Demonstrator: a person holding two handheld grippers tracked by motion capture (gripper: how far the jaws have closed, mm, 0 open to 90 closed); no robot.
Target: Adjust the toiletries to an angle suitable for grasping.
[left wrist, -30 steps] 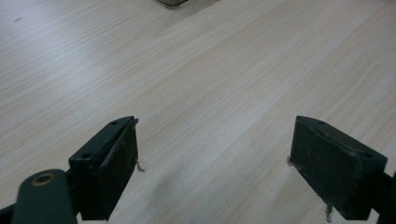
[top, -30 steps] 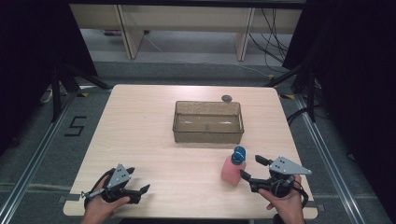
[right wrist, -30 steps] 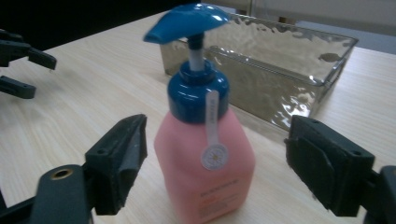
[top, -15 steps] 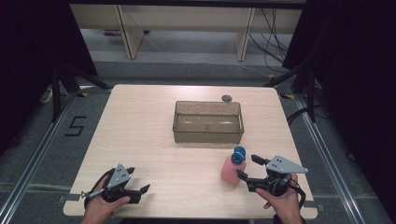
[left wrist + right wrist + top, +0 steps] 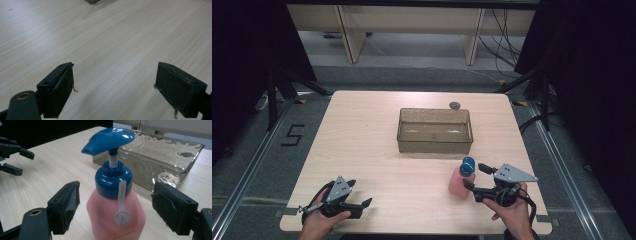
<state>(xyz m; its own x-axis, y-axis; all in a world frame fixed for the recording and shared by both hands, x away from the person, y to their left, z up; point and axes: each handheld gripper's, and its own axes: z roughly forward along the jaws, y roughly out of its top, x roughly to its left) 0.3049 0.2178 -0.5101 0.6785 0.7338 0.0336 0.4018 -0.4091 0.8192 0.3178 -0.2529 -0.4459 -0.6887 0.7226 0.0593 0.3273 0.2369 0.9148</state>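
Observation:
A pink pump bottle (image 5: 458, 184) with a blue pump head stands upright on the table's near right part. My right gripper (image 5: 476, 176) reaches it from the right, jaws open on either side of it. In the right gripper view the bottle (image 5: 116, 220) stands between the two black pads (image 5: 66, 205), with a gap on each side. These jaws have just been closing a little around the bottle. My left gripper (image 5: 359, 193) rests open at the near left of the table, and nothing lies between its jaws (image 5: 115, 87) but bare wood.
A clear, smoky plastic tray (image 5: 434, 111) sits at the table's centre, behind the bottle, and looks empty (image 5: 162, 142). A small dark round object (image 5: 455, 105) lies just past its far rim. Bare light wood (image 5: 362, 140) stretches between the grippers.
The right gripper has edged slightly toward the bottle, which stays upright in place. The left gripper has not moved.

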